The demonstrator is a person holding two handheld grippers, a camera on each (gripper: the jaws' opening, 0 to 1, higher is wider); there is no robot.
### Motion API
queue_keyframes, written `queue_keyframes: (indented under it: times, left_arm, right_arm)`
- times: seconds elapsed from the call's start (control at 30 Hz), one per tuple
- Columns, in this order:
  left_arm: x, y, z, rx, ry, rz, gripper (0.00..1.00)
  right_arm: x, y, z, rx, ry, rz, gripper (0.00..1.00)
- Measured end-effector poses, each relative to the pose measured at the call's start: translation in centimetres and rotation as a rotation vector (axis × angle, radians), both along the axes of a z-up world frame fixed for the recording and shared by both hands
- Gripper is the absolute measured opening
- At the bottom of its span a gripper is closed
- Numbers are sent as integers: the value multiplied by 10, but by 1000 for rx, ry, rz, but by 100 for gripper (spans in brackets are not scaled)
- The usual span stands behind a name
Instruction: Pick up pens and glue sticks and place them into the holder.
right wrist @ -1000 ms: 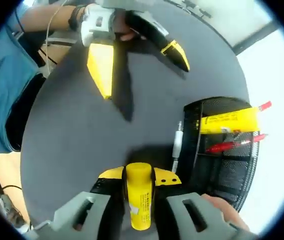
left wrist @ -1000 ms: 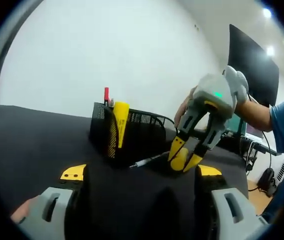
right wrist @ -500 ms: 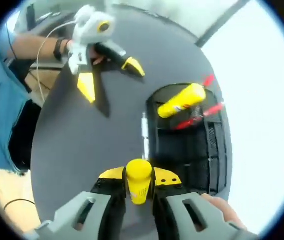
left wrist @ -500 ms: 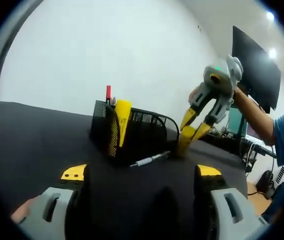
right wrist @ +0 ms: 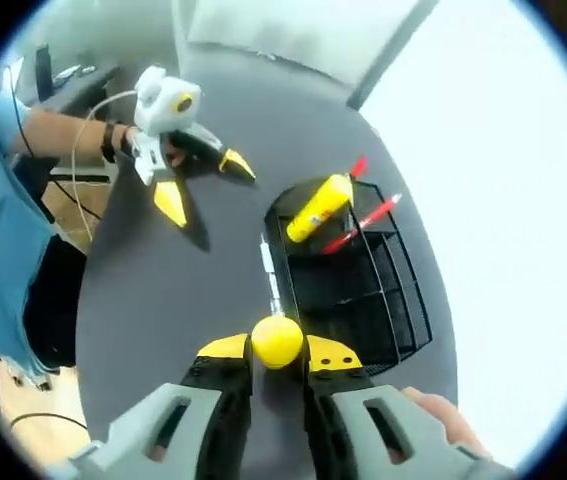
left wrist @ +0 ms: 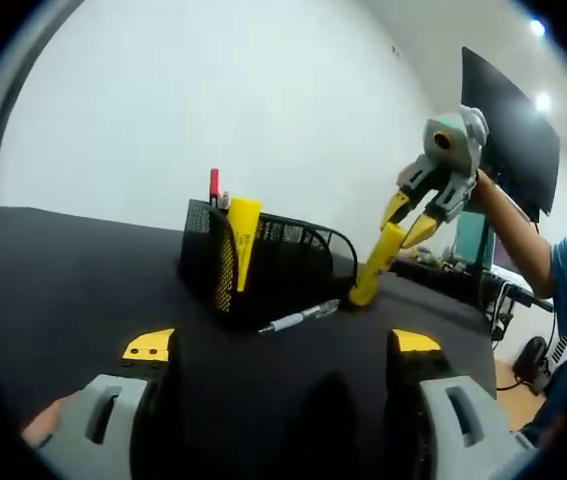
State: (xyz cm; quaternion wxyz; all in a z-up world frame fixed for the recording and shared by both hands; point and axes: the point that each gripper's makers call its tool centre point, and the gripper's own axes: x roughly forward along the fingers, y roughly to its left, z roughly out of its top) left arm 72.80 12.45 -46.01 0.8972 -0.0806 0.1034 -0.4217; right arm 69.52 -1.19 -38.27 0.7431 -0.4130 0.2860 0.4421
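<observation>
1. In the right gripper view, the right gripper has its yellow-tipped jaws closed on a yellow glue stick, seen end-on between them above the dark table.
2. In the left gripper view that same gripper hangs high on the right, the glue stick slanting down from its jaws; its lower end sits close to the table, and whether it touches cannot be told.
3. The left gripper sits low over the table with its jaws spread wide apart and nothing between them. In the right gripper view it appears at upper left, held in a hand.
4. A black mesh holder stands just beyond the right gripper's jaws. In its far compartment lie another yellow glue stick and a red pen, both leaning.
5. A white pen lies on the table just beside the holder's near wall; in the left gripper view it lies in front of the holder.
</observation>
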Motion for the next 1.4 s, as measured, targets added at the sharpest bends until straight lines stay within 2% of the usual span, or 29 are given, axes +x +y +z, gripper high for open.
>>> queue_keyframes:
  times: [0.13,0.27,0.43,0.6,0.7,0.8,0.9,1.07,1.13,1.4]
  left_arm:
    - [-1,-1,0,2,-4,-2,85]
    - [0,0,2,-6,-6,3,85]
    - [0,0,1,-3,-8,0,85]
    - [-1,0,2,-5,-9,-1,85]
    - [-1,0,2,-5,-9,-2,85]
    - [-1,0,2,-7,-9,-2,85]
    - [-1,0,3,-10,-9,-2,85]
    - [-1,1,4,-20,-10,-2,85]
    - [-1,1,4,-23,-10,-3,85]
    - [-1,1,6,-35,-11,-6,85]
  right_arm:
    - [-5,8,14,50,-2,27,16]
    - [-12,22,36,158,6,63,16]
    - [5,22,59,241,1,81,16]
    - [23,32,81,339,-37,83,16]
    - [35,43,87,379,-46,78,16]
    - [50,52,84,401,-39,51,16]
    - [58,62,75,388,-44,19,16]
    - [70,76,59,429,26,-54,16]
    - [81,75,57,429,23,-60,16]
    - [83,86,32,425,42,-133,16]
